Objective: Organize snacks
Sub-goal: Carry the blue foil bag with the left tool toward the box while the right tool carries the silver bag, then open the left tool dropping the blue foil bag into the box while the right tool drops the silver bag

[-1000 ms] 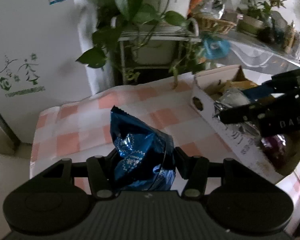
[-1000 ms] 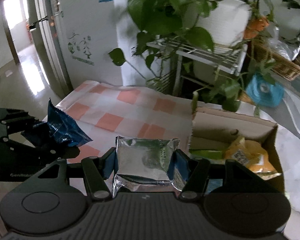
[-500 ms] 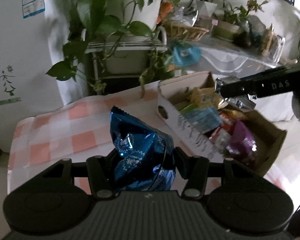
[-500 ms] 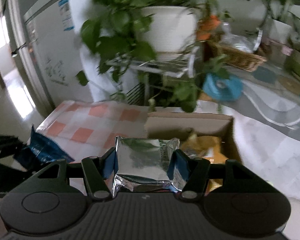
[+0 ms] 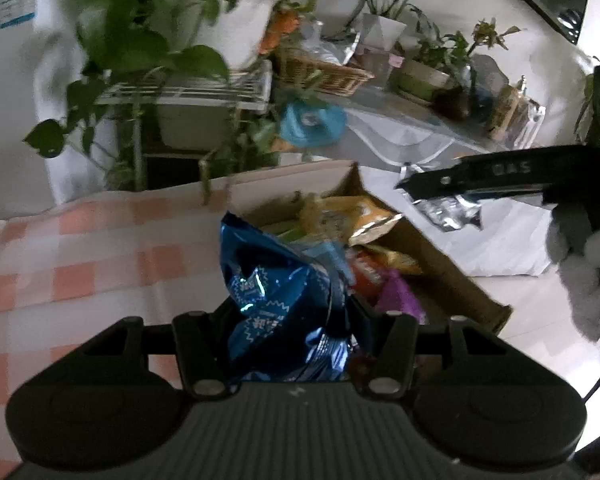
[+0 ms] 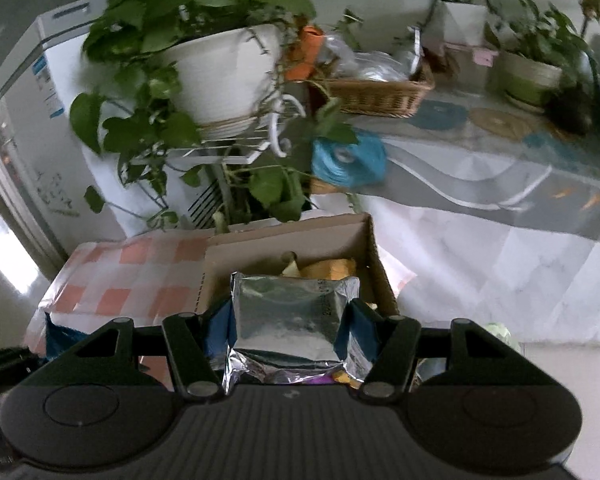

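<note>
Both grippers are loaded. Your left gripper [image 5: 288, 316] has its jaws pressed into a crumpled glossy blue foil snack bag [image 5: 278, 300]; your right gripper [image 6: 290, 320] is clamped on a flat silver foil snack packet [image 6: 290, 320].

Largest change over the last second: both views have swung from the pink-and-white checked tablecloth [image 5: 100, 248] toward the open brown cardboard box [image 6: 292, 240]. A second ago the left view looked mostly at cloth with the box off to the right; now the box sits directly ahead of the blue bag. The right gripper has risen and come in over the box, so its silver packet now overlaps the box's near wall in that view.

In the left view the right gripper appears high and beyond the box's far side; whether it is truly over the opening, I cannot tell.

Box contents: orange-yellow crinkled packets [image 5: 356, 220], a red one and a purple one [image 5: 398, 298], loosely heaped.

Judgement: you are mid-carry, both items close to release. Neither snack is in the box yet. Watch that the two tools don't meet over the opening.
</note>
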A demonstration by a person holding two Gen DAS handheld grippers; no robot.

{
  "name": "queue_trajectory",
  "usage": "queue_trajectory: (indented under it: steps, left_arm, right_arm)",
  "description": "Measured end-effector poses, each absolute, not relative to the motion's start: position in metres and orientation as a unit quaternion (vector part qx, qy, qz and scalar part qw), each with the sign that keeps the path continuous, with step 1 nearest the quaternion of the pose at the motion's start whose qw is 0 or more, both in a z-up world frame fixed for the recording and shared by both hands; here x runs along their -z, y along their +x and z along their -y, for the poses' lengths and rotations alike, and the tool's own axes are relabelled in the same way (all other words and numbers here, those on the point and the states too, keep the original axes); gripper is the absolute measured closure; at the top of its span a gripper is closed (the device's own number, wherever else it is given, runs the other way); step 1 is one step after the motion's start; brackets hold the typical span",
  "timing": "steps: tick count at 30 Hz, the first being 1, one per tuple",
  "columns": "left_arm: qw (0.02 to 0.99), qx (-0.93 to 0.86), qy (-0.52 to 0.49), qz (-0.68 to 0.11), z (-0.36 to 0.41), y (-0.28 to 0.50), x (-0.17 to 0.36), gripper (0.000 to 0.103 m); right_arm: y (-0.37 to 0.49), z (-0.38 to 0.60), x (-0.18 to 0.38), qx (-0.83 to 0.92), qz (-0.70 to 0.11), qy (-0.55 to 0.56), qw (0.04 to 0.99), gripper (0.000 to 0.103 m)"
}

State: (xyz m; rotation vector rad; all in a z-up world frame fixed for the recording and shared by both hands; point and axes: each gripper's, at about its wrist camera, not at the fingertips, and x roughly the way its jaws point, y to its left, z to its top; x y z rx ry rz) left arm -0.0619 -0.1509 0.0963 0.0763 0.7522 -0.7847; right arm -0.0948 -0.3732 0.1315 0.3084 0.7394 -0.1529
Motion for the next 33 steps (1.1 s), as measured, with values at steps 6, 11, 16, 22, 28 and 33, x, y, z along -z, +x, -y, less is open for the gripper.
queue_trajectory:
  steps: [6,11,16,22,28,33]
  left_arm:
    - [0.848,0.387,0.046,-0.359,0.188,-0.071,-0.098,0.047]
    - [0.842,0.389,0.053,-0.37,0.212,-0.077,-0.09,0.047]
    - [0.838,0.381,0.062,-0.385,0.228,-0.081,-0.081,0.046]
    - [0.847,0.364,0.076,-0.38,0.238,-0.086,-0.082,0.029]
    - [0.857,0.338,0.098,-0.375,0.24,-0.094,-0.092,0.009]
    - [0.855,0.312,0.093,-0.404,0.234,-0.095,-0.094,0.007]
  right_arm:
    - [-0.093,0.38,-0.128,0.078,-0.36,0.171,0.914,0.034]
    - [-0.092,0.384,-0.122,0.082,-0.367,0.182,0.909,0.034]
    - [-0.09,0.388,-0.118,0.083,-0.37,0.192,0.905,0.033]
    - [-0.09,0.392,-0.119,0.082,-0.355,0.217,0.906,0.025]
    - [-0.093,0.39,-0.125,0.084,-0.347,0.214,0.909,0.012]
    - [-0.098,0.39,-0.128,0.098,-0.346,0.206,0.91,0.006]
